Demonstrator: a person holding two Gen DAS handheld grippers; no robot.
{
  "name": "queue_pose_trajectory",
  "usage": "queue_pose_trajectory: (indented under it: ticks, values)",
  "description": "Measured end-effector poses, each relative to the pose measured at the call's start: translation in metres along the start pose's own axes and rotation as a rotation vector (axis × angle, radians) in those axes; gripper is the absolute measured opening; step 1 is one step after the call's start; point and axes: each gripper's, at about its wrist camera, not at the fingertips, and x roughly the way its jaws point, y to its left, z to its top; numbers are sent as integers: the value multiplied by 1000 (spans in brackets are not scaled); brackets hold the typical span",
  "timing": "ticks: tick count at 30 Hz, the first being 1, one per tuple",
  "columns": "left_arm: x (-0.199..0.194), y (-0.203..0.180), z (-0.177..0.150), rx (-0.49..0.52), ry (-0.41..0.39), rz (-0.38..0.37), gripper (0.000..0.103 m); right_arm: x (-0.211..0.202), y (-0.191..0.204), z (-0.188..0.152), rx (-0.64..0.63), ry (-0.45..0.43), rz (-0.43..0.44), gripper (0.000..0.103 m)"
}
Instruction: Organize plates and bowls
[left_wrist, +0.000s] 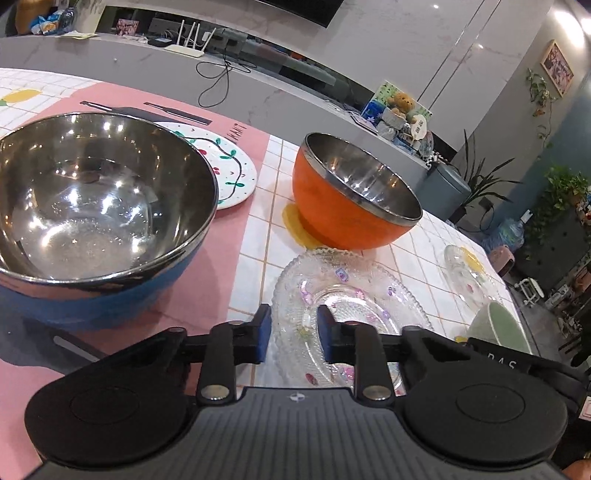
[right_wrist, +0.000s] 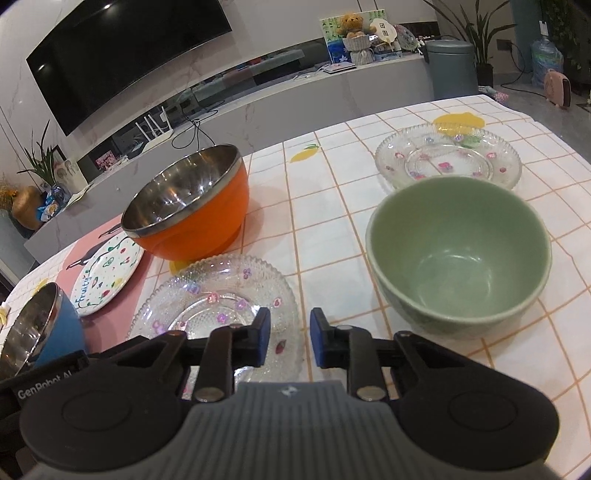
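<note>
Checked tablecloth (right_wrist: 332, 177) covers the table in a living room, and nothing has been stacked yet: the near glass plate (right_wrist: 221, 295), far glass plate (right_wrist: 448, 158), painted plate (right_wrist: 107, 273), orange bowl (right_wrist: 192, 214), blue bowl (left_wrist: 99, 206) and green bowl (right_wrist: 458, 251) all sit apart. Left gripper (left_wrist: 294, 332) and right gripper (right_wrist: 290, 341) both hover released and empty over the near glass plate, so sorting seems barely begun; the next move likely calls for pinching that plate's thin rim.
</note>
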Motion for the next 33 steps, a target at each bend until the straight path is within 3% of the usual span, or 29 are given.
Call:
queue_pose_trajectory:
  ticks: [2,6,20,33]
  values:
    - [1,-4,0,19,-4,21,19,0,0,-1,5,-5,4,13]
    - [-1,-2,1,1,7,14,15,-2,-1,-1,-3,-18,-3,12]
    - [-56,-13,-2,2,-19,-21,15,-56,4,-9,5,-19,16,9]
    - [-137,26,-25,6,-57,40,15,-109,45,-71,-19,93,141,9]
